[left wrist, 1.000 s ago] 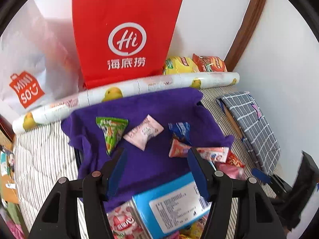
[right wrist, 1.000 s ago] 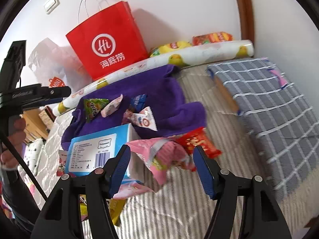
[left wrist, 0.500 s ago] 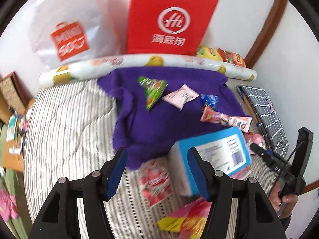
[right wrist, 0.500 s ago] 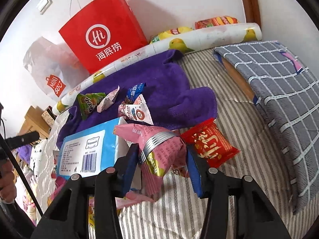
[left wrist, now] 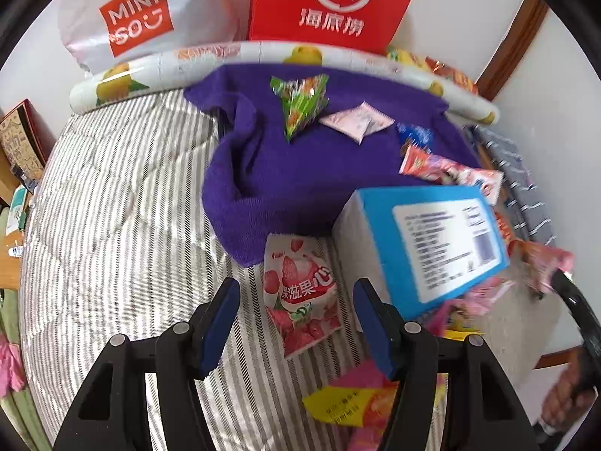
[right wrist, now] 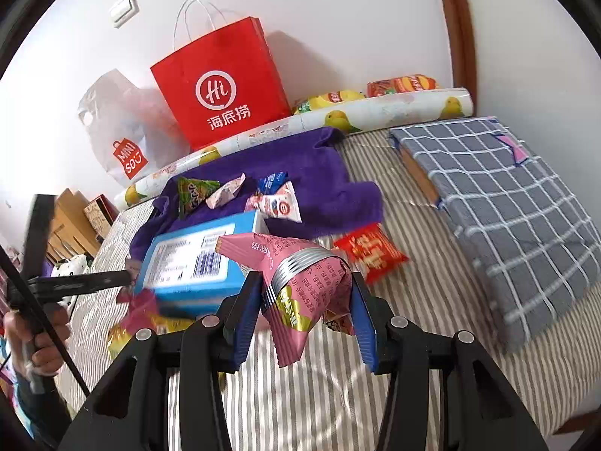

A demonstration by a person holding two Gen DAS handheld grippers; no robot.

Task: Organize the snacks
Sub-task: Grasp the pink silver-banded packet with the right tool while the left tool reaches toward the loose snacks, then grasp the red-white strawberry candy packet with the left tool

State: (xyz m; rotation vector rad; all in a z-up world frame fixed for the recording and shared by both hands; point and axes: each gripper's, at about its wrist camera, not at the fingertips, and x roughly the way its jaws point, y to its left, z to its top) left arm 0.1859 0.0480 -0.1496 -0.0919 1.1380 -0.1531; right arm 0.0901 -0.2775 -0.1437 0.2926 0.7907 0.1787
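Right gripper (right wrist: 306,302) clamped on pink snack packet (right wrist: 300,285) (silver bands across it), held off the striped bedding (right wrist: 375,394), just beside blue box (right wrist: 195,263). Left gripper (left wrist: 296,321) jaws apart, nothing gripped, strawberry candy bag (left wrist: 300,289) lying between them on the bedding, against purple towel (left wrist: 300,173).

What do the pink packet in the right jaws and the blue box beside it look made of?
Pink packet: thin plastic or foil film, slightly glossy; it creases and has a crimped, serrated end seal. Blue box: probably printed cardboard, smooth finish, going by its straight edges, flat faces and white label.
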